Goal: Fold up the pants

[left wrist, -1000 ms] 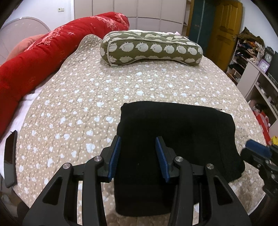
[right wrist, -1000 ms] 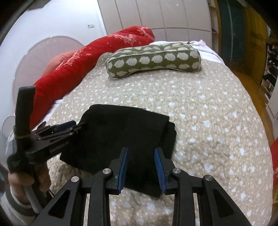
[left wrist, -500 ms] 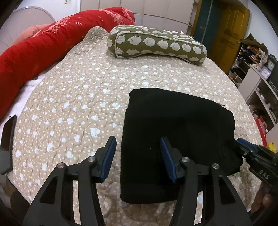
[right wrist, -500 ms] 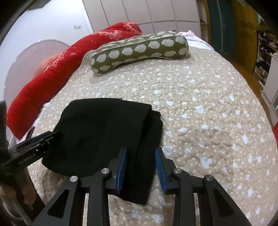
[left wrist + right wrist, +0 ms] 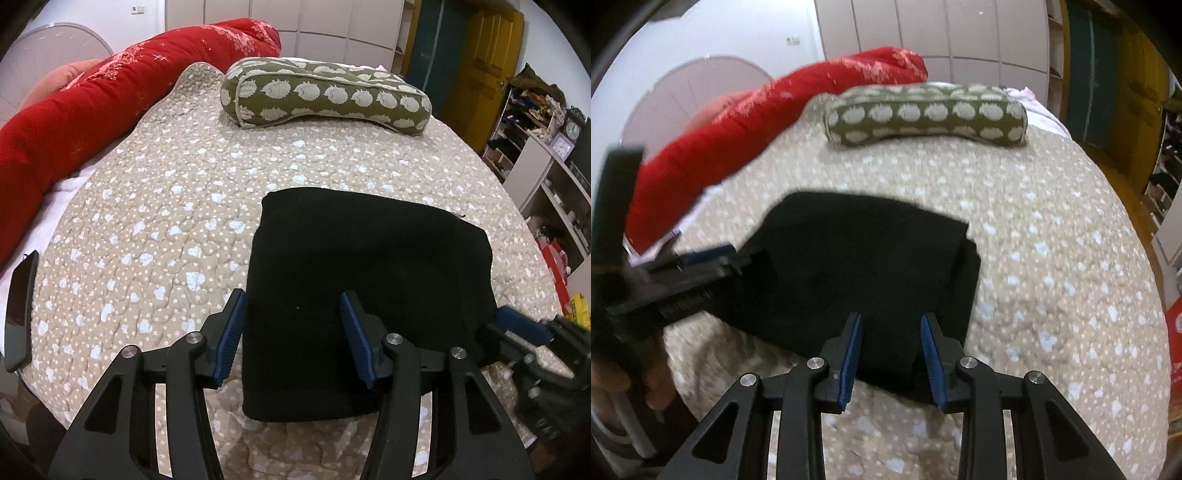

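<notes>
The black pants (image 5: pixel 369 266) lie folded into a compact rectangle on the beige quilted bedspread (image 5: pixel 166 221). My left gripper (image 5: pixel 291 325) is open and empty, its blue pads over the near left part of the pants. My right gripper (image 5: pixel 891 339) is open and empty over the near right corner of the pants (image 5: pixel 871 266). The right gripper also shows at the pants' right edge in the left wrist view (image 5: pixel 524 328). The left gripper appears blurred at the pants' left edge in the right wrist view (image 5: pixel 683 273).
A green pillow with white hedgehogs (image 5: pixel 325 96) lies at the far end of the bed. A long red bolster (image 5: pixel 92 110) runs along the left side. A dark phone (image 5: pixel 20 310) lies at the bed's left edge. Shelves (image 5: pixel 546 155) stand to the right.
The left gripper's jaws have opened wider. Both grippers have shifted over the pants' near edge; the right wrist view is blurred by motion. The pants lie the same.
</notes>
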The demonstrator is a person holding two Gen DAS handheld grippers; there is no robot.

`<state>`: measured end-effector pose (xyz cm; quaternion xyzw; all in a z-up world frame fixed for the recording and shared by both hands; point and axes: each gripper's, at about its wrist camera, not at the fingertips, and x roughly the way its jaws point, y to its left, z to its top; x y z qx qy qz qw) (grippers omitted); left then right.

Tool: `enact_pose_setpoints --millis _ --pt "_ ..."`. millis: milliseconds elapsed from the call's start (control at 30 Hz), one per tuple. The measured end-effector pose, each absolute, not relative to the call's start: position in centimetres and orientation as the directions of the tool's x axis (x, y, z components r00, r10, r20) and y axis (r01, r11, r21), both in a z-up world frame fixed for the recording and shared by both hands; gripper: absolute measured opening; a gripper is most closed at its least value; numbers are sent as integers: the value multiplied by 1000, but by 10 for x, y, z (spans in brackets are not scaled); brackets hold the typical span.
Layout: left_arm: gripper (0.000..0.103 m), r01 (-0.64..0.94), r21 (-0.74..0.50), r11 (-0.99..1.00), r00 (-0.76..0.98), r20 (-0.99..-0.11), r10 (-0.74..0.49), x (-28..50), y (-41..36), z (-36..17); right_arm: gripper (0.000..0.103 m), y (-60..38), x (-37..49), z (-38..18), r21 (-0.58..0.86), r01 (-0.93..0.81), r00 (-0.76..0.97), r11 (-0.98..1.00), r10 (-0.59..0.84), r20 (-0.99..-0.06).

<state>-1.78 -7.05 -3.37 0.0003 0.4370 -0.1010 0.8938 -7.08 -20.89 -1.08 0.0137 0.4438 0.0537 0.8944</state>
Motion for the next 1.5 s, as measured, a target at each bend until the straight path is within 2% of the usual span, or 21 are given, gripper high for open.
enact_pose_setpoints --millis 167,300,433,733,1067,1100,1133,1200,1300,1500 --pt "52 175 -91 980 595 -783 -179 -15 -69 -35 31 -212 -74 -11 91 -82 601 992 122 -789" --pt "52 172 -103 980 594 -783 -186 -14 -67 -35 32 -222 -72 4 164 -64 631 984 167 -758" --pt "52 172 -114 978 596 -779 -196 -14 -66 -34 48 -227 -63 8 197 -13 653 980 158 -741" --pt "52 134 -146 980 601 -775 -197 -10 -52 -31 48 -232 -49 -9 195 37 623 980 130 -771" --pt "52 147 -180 973 584 -778 -232 -3 -53 -38 61 -251 -42 -26 259 77 620 963 157 -769" --pt "54 148 -179 973 583 -778 -233 -2 -54 -39 62 -253 -41 -27 268 77 621 960 164 -767" --pt "64 149 -178 973 584 -778 -232 -2 -54 -39 62 -254 -40 -28 277 76 621 958 172 -765" --pt "72 144 -187 972 586 -775 -236 0 -52 -41 64 -257 -38 -30 304 77 622 950 192 -759" --pt "73 140 -215 967 574 -778 -256 5 -50 -45 69 -261 -35 -35 341 76 623 937 223 -750" --pt "81 138 -226 964 569 -779 -264 12 -49 -51 74 -267 -29 -44 417 74 635 906 280 -721"
